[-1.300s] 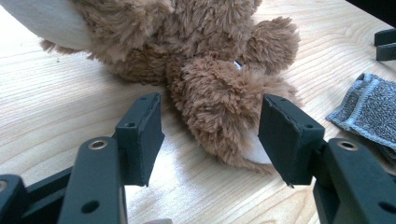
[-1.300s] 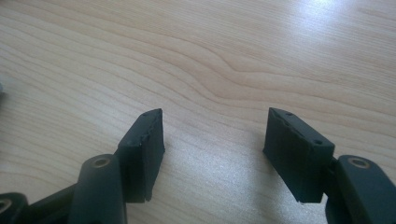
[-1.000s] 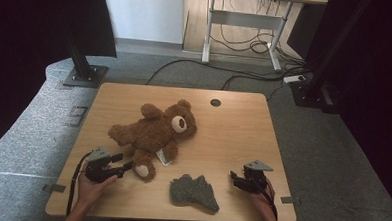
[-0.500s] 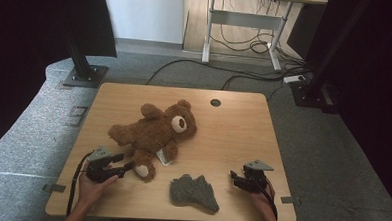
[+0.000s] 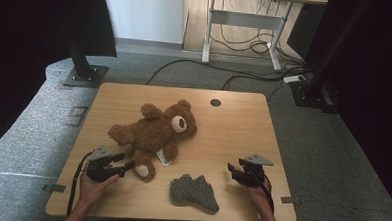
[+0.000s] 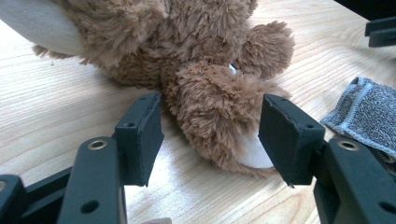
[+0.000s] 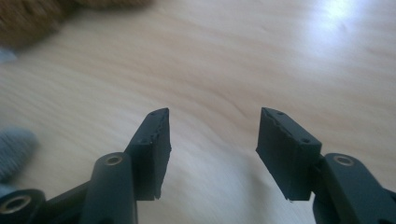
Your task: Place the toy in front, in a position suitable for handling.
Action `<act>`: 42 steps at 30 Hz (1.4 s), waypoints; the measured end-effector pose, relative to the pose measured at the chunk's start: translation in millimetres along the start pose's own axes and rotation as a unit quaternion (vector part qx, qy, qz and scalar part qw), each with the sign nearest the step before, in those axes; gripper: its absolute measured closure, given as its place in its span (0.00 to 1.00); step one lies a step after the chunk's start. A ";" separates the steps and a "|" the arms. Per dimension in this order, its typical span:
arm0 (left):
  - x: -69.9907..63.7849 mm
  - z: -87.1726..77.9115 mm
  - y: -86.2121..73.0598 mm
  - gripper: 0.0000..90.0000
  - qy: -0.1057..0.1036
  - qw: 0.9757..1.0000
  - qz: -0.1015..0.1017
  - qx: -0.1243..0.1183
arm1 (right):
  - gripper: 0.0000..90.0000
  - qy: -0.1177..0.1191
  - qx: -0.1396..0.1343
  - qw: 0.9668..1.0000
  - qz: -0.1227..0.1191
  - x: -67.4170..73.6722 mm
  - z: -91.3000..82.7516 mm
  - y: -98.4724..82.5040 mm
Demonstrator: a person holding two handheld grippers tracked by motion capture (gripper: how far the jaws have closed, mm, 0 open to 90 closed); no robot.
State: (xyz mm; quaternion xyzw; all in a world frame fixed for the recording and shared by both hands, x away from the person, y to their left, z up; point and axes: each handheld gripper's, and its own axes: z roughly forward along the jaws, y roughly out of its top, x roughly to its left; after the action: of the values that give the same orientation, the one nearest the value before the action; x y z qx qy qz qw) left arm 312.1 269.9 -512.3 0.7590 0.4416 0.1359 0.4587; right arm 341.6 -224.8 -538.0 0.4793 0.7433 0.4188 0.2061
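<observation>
Teddy bear (image 5: pixel 155 131) lies on its back, centre-left of the high view on the wooden table (image 5: pixel 233 127), head toward frame centre, legs toward lower left.

Left gripper (image 5: pixel 124 163) sits lower left of the high view, at the bear's lower foot. In the left gripper view (image 6: pixel 210 135) the jaws stand wide with the bear's leg (image 6: pixel 215 112) between them; the right pad looks right at the pale sole, the left pad is clear of the fur. No squeeze visible, so not gripping.

Right gripper (image 5: pixel 233 171) is lower right of the high view, well apart from the bear. Its own view (image 7: pixel 212 149) shows jaws moderately wide over bare wood, nothing between them; they have just been closing.

Grey cloth (image 5: pixel 194 192) lies bottom centre between the two grippers, nearer the front edge, just beside the bear's foot.
</observation>
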 end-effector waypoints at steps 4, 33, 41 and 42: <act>-1.9 1.8 0.2 0.43 -0.001 1.000 0.003 0.003 | 0.53 0.033 -0.006 0.999 -0.016 17.8 12.1 17.6; -1.9 5.5 1.2 0.43 -0.004 1.000 0.004 0.005 | 0.58 0.178 0.027 0.976 -0.122 121.8 97.2 77.6; 2.3 10.9 11.7 0.44 0.009 1.000 0.000 -0.011 | 0.79 0.201 0.034 0.970 -0.132 130.1 113.5 81.3; 3.2 11.5 13.0 0.44 0.010 1.000 -0.001 -0.012 | 0.81 0.199 0.037 0.970 -0.136 130.8 114.1 81.1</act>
State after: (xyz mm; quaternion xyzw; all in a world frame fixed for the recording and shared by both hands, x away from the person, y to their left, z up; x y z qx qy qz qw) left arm 328.0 263.4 -508.5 0.7513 0.4453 0.1483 0.4639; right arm 406.6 -45.2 -523.4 0.2881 0.8424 0.4462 0.0911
